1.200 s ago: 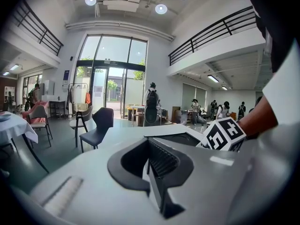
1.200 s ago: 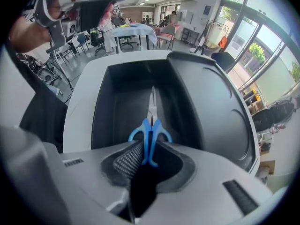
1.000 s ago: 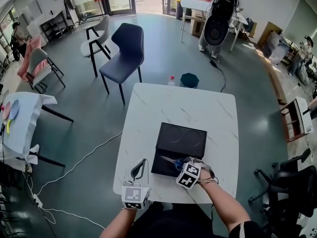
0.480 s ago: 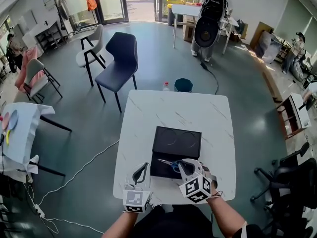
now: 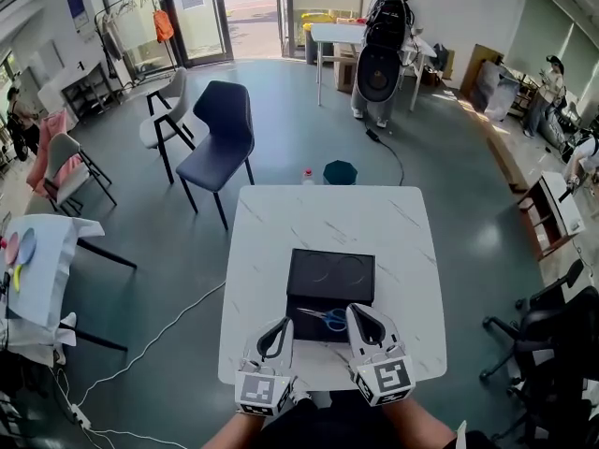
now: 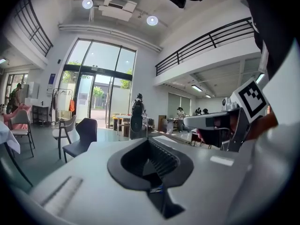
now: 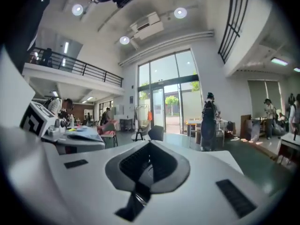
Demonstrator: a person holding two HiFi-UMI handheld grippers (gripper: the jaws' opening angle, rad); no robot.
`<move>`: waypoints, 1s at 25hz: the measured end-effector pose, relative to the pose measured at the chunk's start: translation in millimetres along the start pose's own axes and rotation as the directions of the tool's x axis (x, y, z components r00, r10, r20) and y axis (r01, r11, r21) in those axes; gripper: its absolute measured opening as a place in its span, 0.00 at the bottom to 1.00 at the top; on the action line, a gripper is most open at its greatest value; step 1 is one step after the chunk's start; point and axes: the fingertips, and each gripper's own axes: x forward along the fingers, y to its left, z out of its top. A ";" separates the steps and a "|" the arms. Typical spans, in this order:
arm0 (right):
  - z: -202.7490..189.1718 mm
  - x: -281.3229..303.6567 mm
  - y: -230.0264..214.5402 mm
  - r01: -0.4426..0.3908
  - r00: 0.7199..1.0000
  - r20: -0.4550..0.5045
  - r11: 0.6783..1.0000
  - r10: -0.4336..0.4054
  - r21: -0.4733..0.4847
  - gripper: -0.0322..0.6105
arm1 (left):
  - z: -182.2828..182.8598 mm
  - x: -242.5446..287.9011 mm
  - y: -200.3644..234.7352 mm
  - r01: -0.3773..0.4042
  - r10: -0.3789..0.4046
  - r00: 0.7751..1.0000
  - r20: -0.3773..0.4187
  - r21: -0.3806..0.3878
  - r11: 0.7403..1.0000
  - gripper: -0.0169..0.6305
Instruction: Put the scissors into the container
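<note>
While the left gripper [image 5: 279, 325] hung over the table's [image 5: 328, 218] near edge, its jaws met with nothing between them. Just right of it the scissors [image 5: 327, 317] lay flat inside the black container [image 5: 332, 269], at its near end. Their long axis ran crosswise, blades leftward, blue handles nearest the right gripper [image 5: 361, 314], likewise closed and empty. Nothing else showed in the container.

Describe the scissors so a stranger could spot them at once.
Find the white marble table mid-room, then the black container on it. At its near end lie the scissors: blue handles, silver blades, the only coloured thing on the table.
</note>
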 end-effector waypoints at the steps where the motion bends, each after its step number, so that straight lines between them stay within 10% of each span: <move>1: 4.4 -4.0 -0.5 0.013 1.000 0.026 1.000 -0.013 0.007 0.06 | 2.9 -0.9 0.0 0.002 -0.002 1.000 0.006 0.012 1.000 0.04; 25: 32.4 -34.5 -11.0 0.070 0.991 0.116 0.996 -0.063 -0.052 0.06 | 16.1 -8.0 14.2 0.009 -0.009 1.000 0.003 0.116 0.993 0.04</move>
